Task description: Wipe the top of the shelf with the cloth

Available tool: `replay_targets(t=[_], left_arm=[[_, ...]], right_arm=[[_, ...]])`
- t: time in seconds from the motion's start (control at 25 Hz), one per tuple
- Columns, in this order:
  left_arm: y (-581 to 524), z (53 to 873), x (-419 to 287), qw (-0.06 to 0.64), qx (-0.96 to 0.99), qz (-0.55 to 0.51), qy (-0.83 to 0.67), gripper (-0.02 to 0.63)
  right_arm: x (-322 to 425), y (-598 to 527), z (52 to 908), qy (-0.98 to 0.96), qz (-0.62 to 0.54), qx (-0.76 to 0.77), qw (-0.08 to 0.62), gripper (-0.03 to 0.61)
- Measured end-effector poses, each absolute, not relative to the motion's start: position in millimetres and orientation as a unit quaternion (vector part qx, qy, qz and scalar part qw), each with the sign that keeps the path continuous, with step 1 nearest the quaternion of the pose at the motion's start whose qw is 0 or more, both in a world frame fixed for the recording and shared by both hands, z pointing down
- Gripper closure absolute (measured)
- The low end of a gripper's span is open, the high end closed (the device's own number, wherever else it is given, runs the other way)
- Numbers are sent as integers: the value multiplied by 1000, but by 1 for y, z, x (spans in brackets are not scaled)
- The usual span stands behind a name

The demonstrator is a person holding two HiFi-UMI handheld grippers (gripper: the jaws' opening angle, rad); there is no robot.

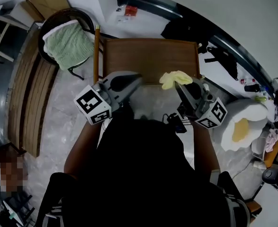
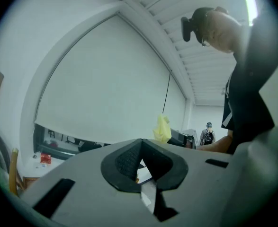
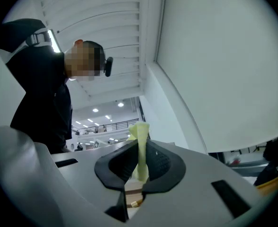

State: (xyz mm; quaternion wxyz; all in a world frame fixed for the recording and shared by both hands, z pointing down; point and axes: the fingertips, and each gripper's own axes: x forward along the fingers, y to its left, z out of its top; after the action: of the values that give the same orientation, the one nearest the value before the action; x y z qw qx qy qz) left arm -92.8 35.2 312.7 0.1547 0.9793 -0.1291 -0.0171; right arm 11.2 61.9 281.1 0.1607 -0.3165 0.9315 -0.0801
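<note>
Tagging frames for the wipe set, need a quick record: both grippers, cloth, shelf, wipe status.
left gripper: jaws together, nothing between them
right gripper: shut on cloth
cloth: yellow, bunched, sticks out past the jaw tips
shelf: brown top, nothing on it
cloth vs shelf: in head view, over the top's near edge; contact can't be told
wipe status: can't tell if begun
</note>
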Motion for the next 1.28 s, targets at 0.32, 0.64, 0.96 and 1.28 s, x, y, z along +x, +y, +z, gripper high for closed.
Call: replay_targets(t=[0.32, 0.64, 0.96, 1.28], left_arm=[[127, 310, -72, 154, 977, -4, -146, 601], [185, 298, -71, 146, 981, -14, -128, 601], [262, 289, -110, 127, 985, -13, -115, 601], [345, 318, -169, 160, 978, -18, -130, 601]], right_arm=[[25, 155, 283, 943, -61, -288, 158, 538], [34, 226, 275, 936, -54, -302, 171, 538], [-9, 295, 267, 928, -78, -306, 200, 538], [-86, 367, 295, 938, -110, -277, 177, 538]])
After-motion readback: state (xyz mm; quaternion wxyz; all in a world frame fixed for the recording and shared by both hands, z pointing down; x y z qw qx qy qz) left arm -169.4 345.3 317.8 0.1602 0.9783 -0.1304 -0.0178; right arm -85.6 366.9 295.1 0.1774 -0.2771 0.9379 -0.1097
